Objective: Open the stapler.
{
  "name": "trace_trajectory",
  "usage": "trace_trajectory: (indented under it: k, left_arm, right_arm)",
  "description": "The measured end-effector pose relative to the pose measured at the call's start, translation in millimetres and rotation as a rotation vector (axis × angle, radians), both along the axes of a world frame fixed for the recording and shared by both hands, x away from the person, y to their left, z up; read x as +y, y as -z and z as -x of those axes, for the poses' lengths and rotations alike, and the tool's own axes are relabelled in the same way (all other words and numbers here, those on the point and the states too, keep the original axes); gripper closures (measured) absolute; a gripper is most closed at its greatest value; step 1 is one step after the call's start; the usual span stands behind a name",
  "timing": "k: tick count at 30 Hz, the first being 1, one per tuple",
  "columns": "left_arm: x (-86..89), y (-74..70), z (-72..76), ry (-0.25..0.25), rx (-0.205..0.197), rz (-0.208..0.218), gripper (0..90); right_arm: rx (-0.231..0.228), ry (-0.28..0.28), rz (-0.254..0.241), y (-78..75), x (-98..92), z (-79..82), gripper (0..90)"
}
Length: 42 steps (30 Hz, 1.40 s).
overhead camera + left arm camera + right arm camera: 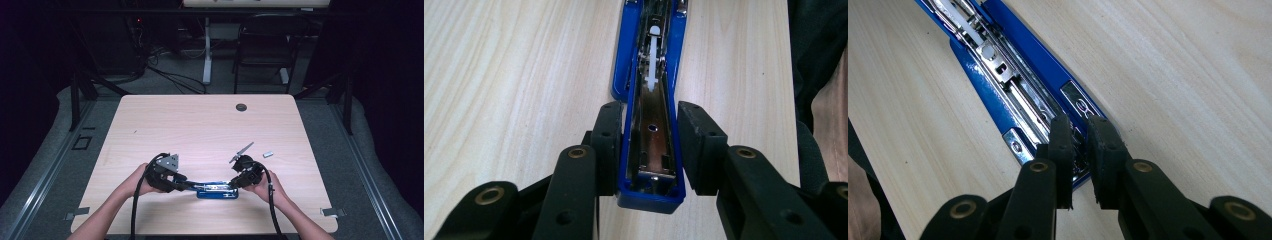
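Table (150, 125), pale wood-grain top with a dark round grommet (241, 107) near its far edge; two forearms enter from the near edge. Left gripper (187, 184): black, grey three-cornered plate on top, held in the left hand (135, 182), pointing toward the table's middle; in the left gripper view (651, 150) its jaws straddle one end of the stapler, the left pad touching the blue side wall, the right pad just beside the other wall with a slim gap, so a firm pinch cannot be told. Stapler (217, 190): blue, lying flat near the table's front edge between the two grippers, opened out, its metal staple channel and white pusher facing up (651, 100). Right gripper (235, 184): black, held in the right hand (267, 187), angled toward the stapler's opposite end; in the right gripper view (1080, 150) its jaws stand nearly together, a narrow gap between the pads, over the metal parts at that end of the stapler (1013, 75); whether they grasp anything cannot be told. Small grey block (268, 154): lying on the table beyond the right gripper, apart from it.
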<state>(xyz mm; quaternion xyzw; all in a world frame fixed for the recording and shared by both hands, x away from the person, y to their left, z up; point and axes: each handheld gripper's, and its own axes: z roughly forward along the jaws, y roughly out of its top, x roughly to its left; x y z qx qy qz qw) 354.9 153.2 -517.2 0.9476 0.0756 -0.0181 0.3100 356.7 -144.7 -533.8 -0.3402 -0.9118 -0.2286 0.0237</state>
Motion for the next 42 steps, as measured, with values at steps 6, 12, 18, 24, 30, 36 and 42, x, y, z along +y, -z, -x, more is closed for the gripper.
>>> trace_trajectory:
  k: [6, 12, 18, 24, 30, 36, 42]
  left_arm:
    - [0.7, 3.7, -1.6, 0.000, 0.012, -0.004, 64.0]
    - [1.5, 8.8, -3.6, -0.003, 0.027, -0.022, 63.6]
    - [0.7, 15.1, -5.0, 0.004, 0.040, -0.040, 63.2]
    - [-3.1, 23.8, -6.2, 0.031, 0.052, -0.101, 63.4]
    - [-3.6, 25.1, -5.3, 0.019, 0.034, -0.100, 63.7]
    - [-4.7, 24.5, -4.9, 0.031, 0.040, -0.100, 64.9]
    - [-5.0, 24.5, -4.1, 0.026, 0.028, -0.097, 65.1]
  right_arm:
    - [-0.001, 0.002, -0.005, 0.2, -0.1, -0.2, 82.1]
    - [-0.005, 0.003, -0.008, 0.4, 0.7, -0.4, 82.3]
    - [-0.006, 0.007, -0.017, -0.5, 0.5, -0.5, 82.5]
    - [-0.009, 0.012, -0.045, -1.9, -0.6, -0.7, 82.4]
    - [-0.012, 0.009, -0.040, -4.7, -1.5, -0.9, 80.3]
    - [-0.019, 0.011, -0.068, -7.9, -4.6, -1.3, 74.0]
    - [-0.037, 0.029, -0.088, -13.8, -10.7, -1.8, 70.2]
